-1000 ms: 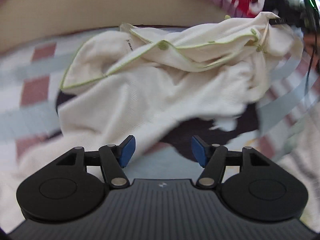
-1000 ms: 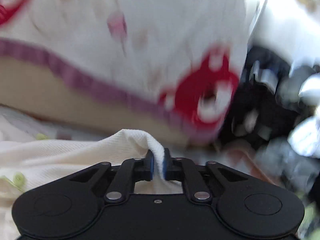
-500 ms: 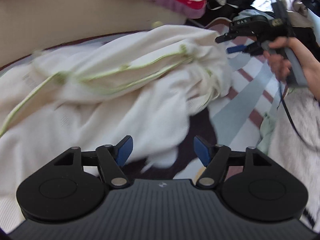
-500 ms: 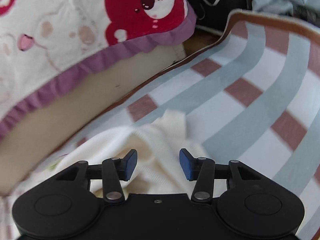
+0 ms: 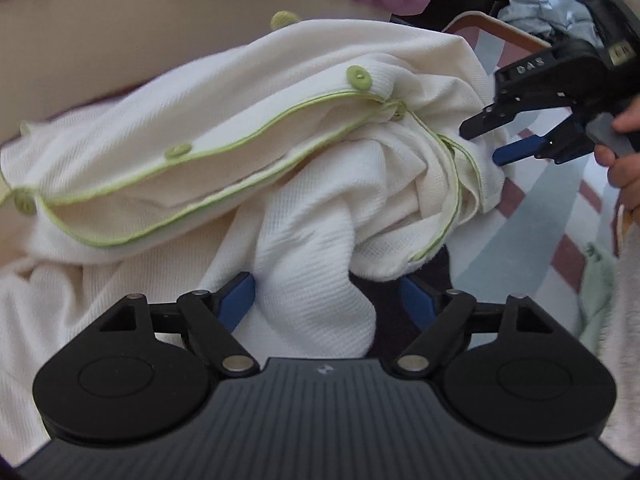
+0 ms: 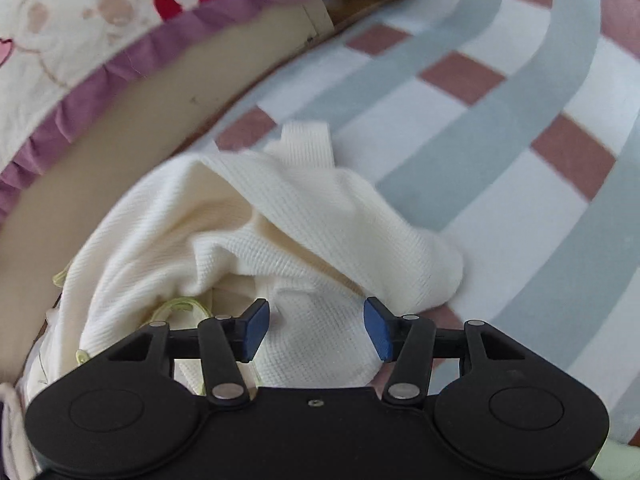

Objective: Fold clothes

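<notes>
**Folding not begun: cream garment lies bunched, both tools open**

Inspecting from the lower edge outward: the left gripper [image 5: 328, 300] stands with jaws spread, a cloth fold lying between them unpinched; they have just been opening. The right gripper [image 6: 316, 330] likewise has just been opening, cloth below its pads, nothing clamped. A second ago it pinched a fold; that fold is now dropped. The cream garment [image 5: 248, 168], green-edged and buttoned, sits crumpled mid-frame on the striped blanket [image 6: 460, 152], apparently released for re-gripping at better corners. In the left view's upper right, the right tool has come closer to the heap. Beyond, upper left, lies a purple-frilled pillow [image 6: 92, 92].
</notes>
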`<state>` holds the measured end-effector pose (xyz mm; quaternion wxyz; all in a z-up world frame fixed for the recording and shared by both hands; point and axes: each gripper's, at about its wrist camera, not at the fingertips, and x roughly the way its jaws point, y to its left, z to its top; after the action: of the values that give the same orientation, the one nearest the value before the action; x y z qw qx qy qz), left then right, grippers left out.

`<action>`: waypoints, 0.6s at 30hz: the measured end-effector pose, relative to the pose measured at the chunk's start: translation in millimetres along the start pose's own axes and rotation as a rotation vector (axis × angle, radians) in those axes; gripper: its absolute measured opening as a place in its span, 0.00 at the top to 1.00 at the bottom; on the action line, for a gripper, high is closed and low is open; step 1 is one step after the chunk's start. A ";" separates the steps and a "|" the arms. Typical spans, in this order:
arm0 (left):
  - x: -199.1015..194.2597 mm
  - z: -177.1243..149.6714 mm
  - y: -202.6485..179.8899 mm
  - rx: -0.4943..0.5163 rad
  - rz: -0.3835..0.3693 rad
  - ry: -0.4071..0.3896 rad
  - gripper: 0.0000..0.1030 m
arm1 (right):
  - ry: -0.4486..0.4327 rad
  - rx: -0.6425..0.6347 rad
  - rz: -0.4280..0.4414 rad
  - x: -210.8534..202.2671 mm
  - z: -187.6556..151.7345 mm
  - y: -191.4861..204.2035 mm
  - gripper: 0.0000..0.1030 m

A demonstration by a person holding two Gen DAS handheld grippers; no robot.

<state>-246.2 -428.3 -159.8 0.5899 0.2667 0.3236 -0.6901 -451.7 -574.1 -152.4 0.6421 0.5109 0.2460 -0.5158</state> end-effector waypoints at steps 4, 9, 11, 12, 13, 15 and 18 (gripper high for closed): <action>-7.2 0.8 0.2 0.057 0.082 0.000 0.89 | 0.054 -0.073 -0.009 10.7 -4.0 10.4 0.31; -12.4 5.3 15.2 0.014 0.109 0.021 0.92 | 0.126 -0.177 -0.014 27.5 -12.1 23.5 0.16; -8.9 6.5 11.9 0.032 0.114 0.021 0.81 | 0.101 -0.224 -0.021 28.1 -14.1 27.3 0.18; -6.2 6.6 9.8 0.030 0.105 0.022 0.74 | 0.086 -0.248 -0.025 28.1 -15.0 28.9 0.22; -4.4 6.4 6.7 0.030 0.081 0.014 0.53 | 0.076 -0.268 -0.025 28.3 -15.5 30.4 0.25; 1.4 4.7 -4.7 0.069 0.040 0.016 0.40 | 0.058 -0.266 -0.014 27.2 -16.1 29.2 0.38; 9.5 6.4 -19.1 0.215 0.127 0.009 0.77 | 0.030 -0.255 0.006 25.1 -17.0 26.5 0.43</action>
<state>-266.4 -437.5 -160.2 0.5991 0.3515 0.2328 -0.6807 -415.1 -570.4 -169.0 0.6997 0.4334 0.3179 -0.4707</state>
